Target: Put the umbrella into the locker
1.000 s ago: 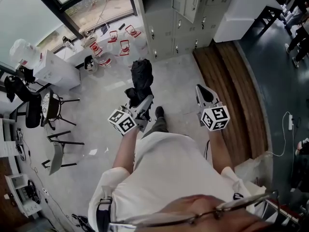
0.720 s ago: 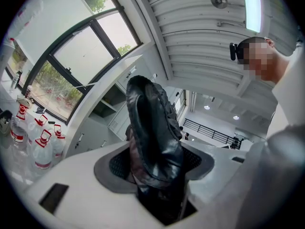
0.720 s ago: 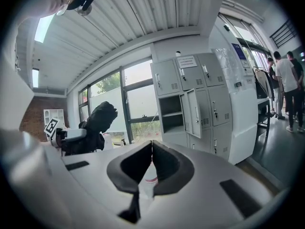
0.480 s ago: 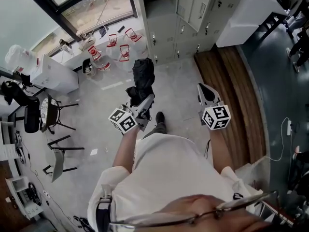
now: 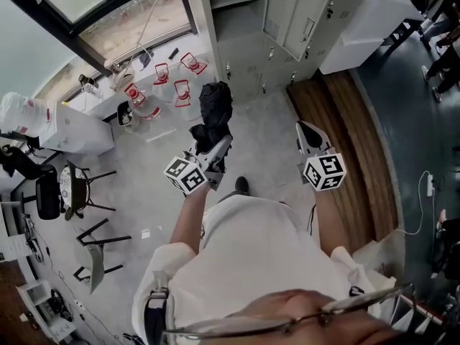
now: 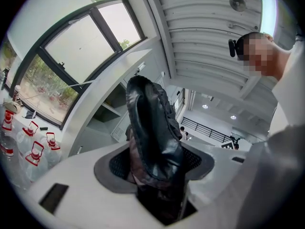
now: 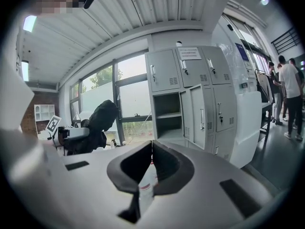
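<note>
Left gripper (image 6: pixel 156 152): the jaws are clamped on the lower part of a folded black umbrella (image 6: pixel 151 123), with the pads pressing it from both sides. The umbrella stands up out of the jaws, its loose dark canopy bunched above the grip. It projects forward beyond the gripper toward the far wall. The gripper is held roughly level in front of the person (image 5: pixel 251 264), on the left side of the body.

Right gripper (image 7: pixel 152 146): the jaws are pressed together, their tips meeting at the front, with nothing between the pads. It is held to the right of the left gripper, well apart from it, and is tipped slightly downward.

Beyond both grippers, at the far side of the room, stands a grey locker bank (image 7: pixel 195 94). One compartment (image 7: pixel 167 116) is open, with a shelf visible inside. A door (image 5: pixel 296 21) hangs ajar just to its right. The umbrella is outside the locker bank and well short of it, carried in the left gripper.

Left of the locker bank, a large window (image 5: pixel 129 16) runs along the far wall. Several water jugs (image 5: pixel 169 77) with red handles stand on the floor below it. Further left are dark chairs (image 5: pixel 75 175). To the right, a wooden strip (image 5: pixel 345 135) borders the pale floor. People (image 7: pixel 288 87) stand at the far right.
</note>
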A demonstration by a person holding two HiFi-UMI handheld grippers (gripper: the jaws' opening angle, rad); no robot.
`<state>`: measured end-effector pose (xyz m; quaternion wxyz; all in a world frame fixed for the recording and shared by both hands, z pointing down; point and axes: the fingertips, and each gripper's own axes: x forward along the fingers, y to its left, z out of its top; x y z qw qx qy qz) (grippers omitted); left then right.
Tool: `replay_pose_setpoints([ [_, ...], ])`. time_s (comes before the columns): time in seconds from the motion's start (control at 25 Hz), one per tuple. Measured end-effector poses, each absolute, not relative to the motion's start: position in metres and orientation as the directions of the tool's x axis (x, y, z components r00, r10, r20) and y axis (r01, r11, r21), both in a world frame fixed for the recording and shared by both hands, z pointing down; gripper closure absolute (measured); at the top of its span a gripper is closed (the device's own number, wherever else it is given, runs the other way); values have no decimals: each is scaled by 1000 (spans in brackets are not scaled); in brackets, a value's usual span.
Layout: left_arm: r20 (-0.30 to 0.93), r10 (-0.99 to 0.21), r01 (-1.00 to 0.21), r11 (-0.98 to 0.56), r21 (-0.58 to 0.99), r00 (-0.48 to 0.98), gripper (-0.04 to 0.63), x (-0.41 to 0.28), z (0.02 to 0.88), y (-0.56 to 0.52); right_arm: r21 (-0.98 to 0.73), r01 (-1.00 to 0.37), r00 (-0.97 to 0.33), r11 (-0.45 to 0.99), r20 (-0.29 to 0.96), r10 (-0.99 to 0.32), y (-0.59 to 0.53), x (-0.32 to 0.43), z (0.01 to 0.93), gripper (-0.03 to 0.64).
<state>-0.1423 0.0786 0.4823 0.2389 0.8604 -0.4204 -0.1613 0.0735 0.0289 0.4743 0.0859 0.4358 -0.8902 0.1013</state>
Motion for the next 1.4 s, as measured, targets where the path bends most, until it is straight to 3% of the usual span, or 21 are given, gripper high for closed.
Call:
replay_pose_setpoints([
  [0.68, -80, -770, -612, -561, 558, 633, 353, -157, 492, 11, -108, -826, -561, 554, 271, -783, -20, 55, 486, 609],
  [1.4, -1, -849, -712, -443, 544, 528, 353, -133, 506, -95, -123, -721, -688, 682, 249, -682, -166, 50, 491, 609],
])
